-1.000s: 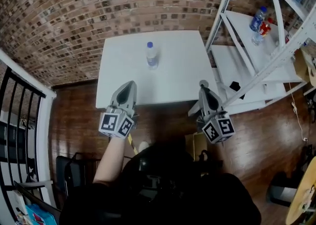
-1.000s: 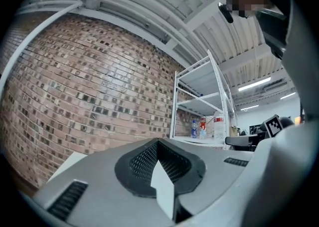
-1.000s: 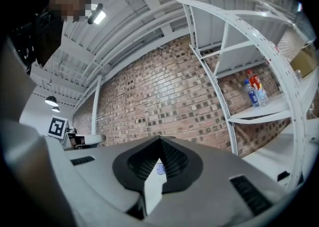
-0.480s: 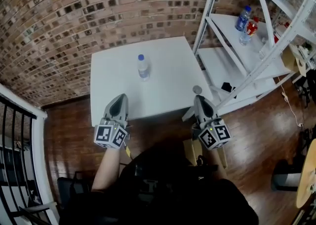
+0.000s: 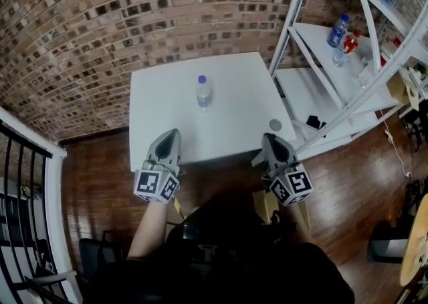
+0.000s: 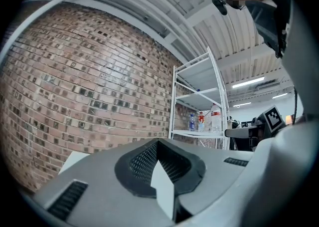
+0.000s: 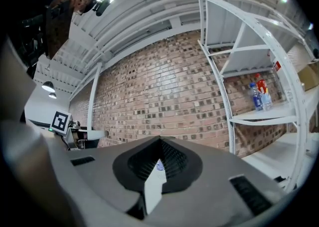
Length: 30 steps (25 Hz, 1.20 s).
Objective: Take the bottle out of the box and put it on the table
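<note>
At the near edge of the surface (image 5: 234, 105), the left tool (image 5: 170, 137) and right tool (image 5: 271, 141) pointed forward.
Held side by side, each had its jaws together and empty; the bottle (image 5: 204, 91) stood upright on the surface, well beyond them.

A brick wall (image 5: 100, 35) rises behind the tabletop (image 5: 234, 89). A small grey disc (image 5: 275, 124) lies near the tabletop's front right corner. To the right, a white rack (image 5: 317, 45) carries a blue bottle (image 5: 337, 31) and a red-labelled bottle (image 5: 348, 43) close together on one shelf, and a black item (image 5: 313, 121) on a lower shelf. The wood floor (image 5: 93, 162) meets a black railing (image 5: 20, 162) at the left.
</note>
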Each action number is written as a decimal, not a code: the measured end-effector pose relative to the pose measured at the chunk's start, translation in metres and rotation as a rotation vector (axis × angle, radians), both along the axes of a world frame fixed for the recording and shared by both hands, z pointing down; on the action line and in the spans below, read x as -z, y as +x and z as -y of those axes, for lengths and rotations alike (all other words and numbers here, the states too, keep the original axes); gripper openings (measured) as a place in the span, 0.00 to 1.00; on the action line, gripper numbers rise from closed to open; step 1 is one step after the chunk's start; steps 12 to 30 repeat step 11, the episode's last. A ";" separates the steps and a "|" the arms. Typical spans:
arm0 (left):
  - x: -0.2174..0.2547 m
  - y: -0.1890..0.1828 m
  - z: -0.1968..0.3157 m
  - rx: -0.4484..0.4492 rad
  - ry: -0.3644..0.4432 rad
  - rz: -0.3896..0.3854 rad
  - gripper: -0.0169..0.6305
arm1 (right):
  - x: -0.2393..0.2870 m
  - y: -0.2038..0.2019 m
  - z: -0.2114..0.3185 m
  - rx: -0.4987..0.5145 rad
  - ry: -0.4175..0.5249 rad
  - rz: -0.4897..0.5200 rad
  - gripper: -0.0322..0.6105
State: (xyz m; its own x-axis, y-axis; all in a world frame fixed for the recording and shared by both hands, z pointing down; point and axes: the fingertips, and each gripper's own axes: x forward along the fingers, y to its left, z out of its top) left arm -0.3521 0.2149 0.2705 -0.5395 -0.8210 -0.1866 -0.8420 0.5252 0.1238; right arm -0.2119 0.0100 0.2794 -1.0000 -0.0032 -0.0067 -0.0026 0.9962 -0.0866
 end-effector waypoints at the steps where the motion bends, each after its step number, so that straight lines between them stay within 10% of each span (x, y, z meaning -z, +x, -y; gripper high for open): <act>1: 0.000 0.001 0.000 0.000 0.000 0.001 0.01 | 0.001 -0.002 -0.002 0.007 0.007 -0.003 0.05; 30: -0.001 -0.003 -0.012 0.016 -0.006 -0.007 0.01 | 0.002 -0.009 -0.010 0.022 0.010 -0.003 0.05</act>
